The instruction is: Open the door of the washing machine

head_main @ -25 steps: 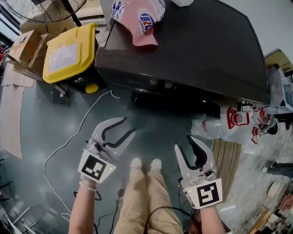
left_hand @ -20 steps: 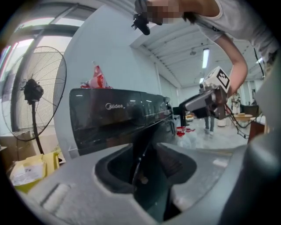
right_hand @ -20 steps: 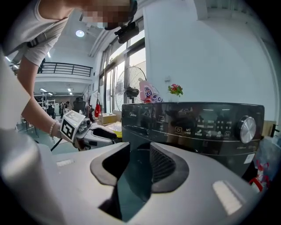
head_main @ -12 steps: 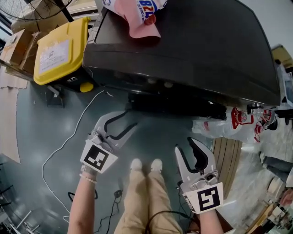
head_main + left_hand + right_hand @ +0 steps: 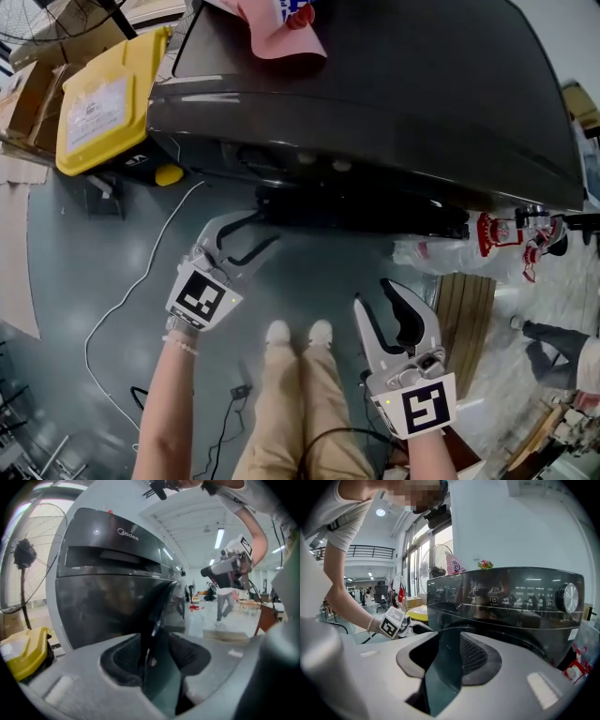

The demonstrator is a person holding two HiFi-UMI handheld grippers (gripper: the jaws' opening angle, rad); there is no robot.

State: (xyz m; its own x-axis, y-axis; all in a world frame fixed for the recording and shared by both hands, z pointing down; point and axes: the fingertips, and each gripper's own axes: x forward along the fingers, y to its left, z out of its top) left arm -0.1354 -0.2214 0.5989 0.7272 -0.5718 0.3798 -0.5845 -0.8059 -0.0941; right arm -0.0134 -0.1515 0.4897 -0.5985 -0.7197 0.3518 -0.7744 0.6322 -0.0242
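Observation:
The dark grey washing machine (image 5: 375, 84) fills the top of the head view, and its round door (image 5: 366, 214) bulges from the front, closed. My left gripper (image 5: 264, 231) is at the door's left end. Its jaws are opening, and in the left gripper view the door's dark rim (image 5: 157, 606) runs up through the gap of the left gripper (image 5: 152, 653); the pads do not press on it. My right gripper (image 5: 377, 295) hangs lower and nearer me, open and empty, pointing at the control panel (image 5: 520, 597) and the door (image 5: 525, 641).
A yellow-lidded bin (image 5: 98, 98) stands left of the machine, with a white cable (image 5: 141, 281) trailing over the floor. A pink bag (image 5: 281, 28) lies on the machine's top. Red-printed plastic bags (image 5: 487, 239) and wooden planks (image 5: 464, 319) are at the right. My feet (image 5: 300, 333) stand between the grippers.
My left gripper has gone down and forward to the door's left end, and its jaws have spread wider. The right gripper has sunk slightly and stays open.

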